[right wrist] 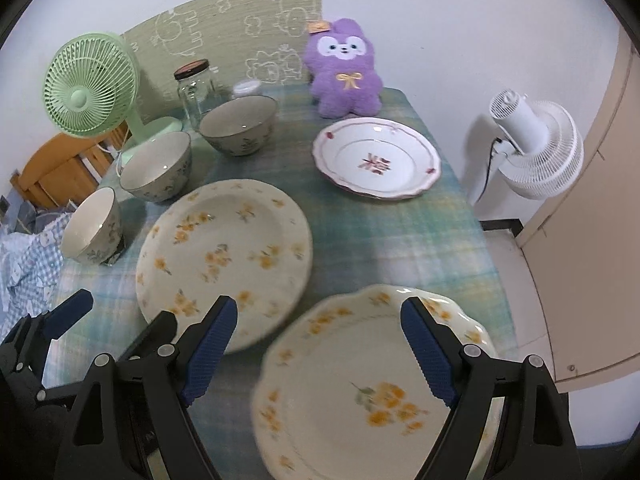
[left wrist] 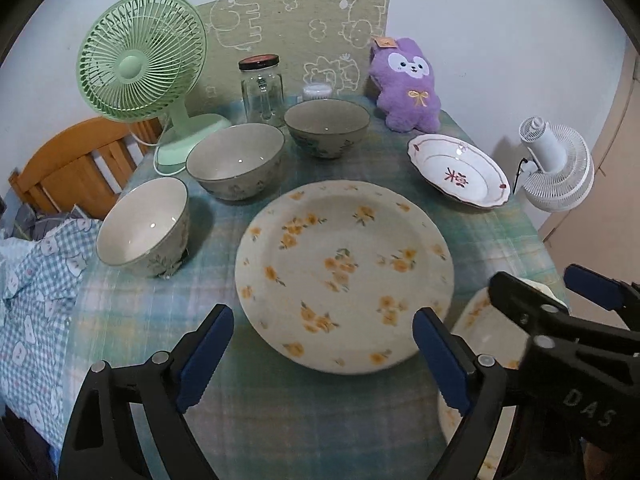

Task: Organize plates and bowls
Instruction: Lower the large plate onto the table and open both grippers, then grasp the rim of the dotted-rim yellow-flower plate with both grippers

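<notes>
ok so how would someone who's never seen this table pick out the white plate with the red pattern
Start at the purple plush bunny against the wall at the back of the green checked tablecloth. Just in front of it lies the white scalloped plate with a dark red rim line and red centre motif. The other two plates carry yellow flowers.

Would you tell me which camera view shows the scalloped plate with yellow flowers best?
The right wrist view: the scalloped plate fills the foreground there, nearly whole, beneath the open right gripper. The left wrist view shows only a sliver of it, mostly hidden behind gripper parts.
</notes>
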`<state>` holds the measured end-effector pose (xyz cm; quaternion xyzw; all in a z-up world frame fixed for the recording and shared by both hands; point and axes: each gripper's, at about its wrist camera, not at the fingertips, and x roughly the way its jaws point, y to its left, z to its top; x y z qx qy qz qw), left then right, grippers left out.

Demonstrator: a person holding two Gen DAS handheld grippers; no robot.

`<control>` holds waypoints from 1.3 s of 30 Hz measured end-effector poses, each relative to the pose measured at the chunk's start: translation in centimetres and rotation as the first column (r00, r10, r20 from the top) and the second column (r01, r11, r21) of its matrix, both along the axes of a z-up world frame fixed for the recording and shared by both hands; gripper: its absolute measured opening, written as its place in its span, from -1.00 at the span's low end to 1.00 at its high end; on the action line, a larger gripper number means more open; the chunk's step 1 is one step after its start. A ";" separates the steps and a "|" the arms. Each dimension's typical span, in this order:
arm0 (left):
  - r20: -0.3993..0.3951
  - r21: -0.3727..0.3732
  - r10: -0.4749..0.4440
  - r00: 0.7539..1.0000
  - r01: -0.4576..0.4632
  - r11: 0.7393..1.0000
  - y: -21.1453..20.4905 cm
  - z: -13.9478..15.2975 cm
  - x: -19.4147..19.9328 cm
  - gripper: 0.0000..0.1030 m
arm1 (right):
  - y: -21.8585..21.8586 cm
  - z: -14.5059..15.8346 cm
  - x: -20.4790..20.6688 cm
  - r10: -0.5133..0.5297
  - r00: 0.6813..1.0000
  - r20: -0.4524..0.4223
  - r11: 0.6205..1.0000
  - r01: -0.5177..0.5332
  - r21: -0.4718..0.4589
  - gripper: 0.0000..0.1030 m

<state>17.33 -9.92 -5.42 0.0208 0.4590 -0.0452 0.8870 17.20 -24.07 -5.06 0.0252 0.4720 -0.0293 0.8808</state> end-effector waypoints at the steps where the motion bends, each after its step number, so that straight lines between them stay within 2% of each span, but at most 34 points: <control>1: -0.002 -0.003 0.000 1.000 0.000 1.000 0.4 -0.1 0.4 0.78 | 0.4 -0.1 0.4 -0.001 1.000 0.000 1.000 0.001 -0.002 0.67; 10: -0.014 0.004 0.011 1.000 -0.011 1.000 2.7 -1.6 4.5 0.68 | 3.0 -1.5 5.0 -0.017 1.000 0.000 1.000 0.017 -0.002 0.64; 12: -0.028 0.005 0.019 0.999 -0.019 1.000 3.1 -2.4 5.6 0.66 | 3.3 -2.1 6.0 -0.019 1.000 -0.011 1.000 0.019 -0.011 0.54; 18: -0.088 -0.004 0.040 0.995 -0.041 0.999 3.9 -5.0 8.2 0.51 | 3.3 -4.3 8.8 -0.015 0.999 -0.048 0.999 0.013 -0.035 0.52; 23: -0.118 0.019 0.064 0.991 -0.062 0.998 4.4 -6.7 9.1 0.46 | 2.8 -6.6 10.4 -0.029 0.994 -0.104 0.999 0.025 -0.038 0.43; 26: -0.138 0.052 0.079 0.987 -0.072 0.996 4.3 -7.5 9.7 0.27 | 2.4 -7.7 10.9 -0.031 0.991 -0.127 0.999 0.025 -0.045 0.41; 29: -0.174 0.039 0.088 0.981 -0.082 0.996 4.3 -8.3 10.1 0.15 | 2.2 -8.7 11.5 -0.033 0.989 -0.148 0.998 0.025 -0.053 0.26; 32: -0.171 0.025 0.077 0.982 -0.074 0.997 4.1 -8.2 10.2 0.03 | 1.9 -9.4 12.1 -0.035 0.985 -0.169 0.998 0.027 -0.052 0.10; 34: -0.170 0.029 0.080 0.982 -0.076 0.997 4.0 -8.2 10.2 0.03 | 1.8 -9.6 12.2 -0.025 0.985 -0.173 0.999 0.020 -0.035 0.02; 39: -0.174 0.020 0.081 0.981 -0.079 0.997 4.0 -8.2 10.2 0.00 | 1.9 -9.7 12.2 -0.021 0.984 -0.175 0.999 0.015 -0.039 0.02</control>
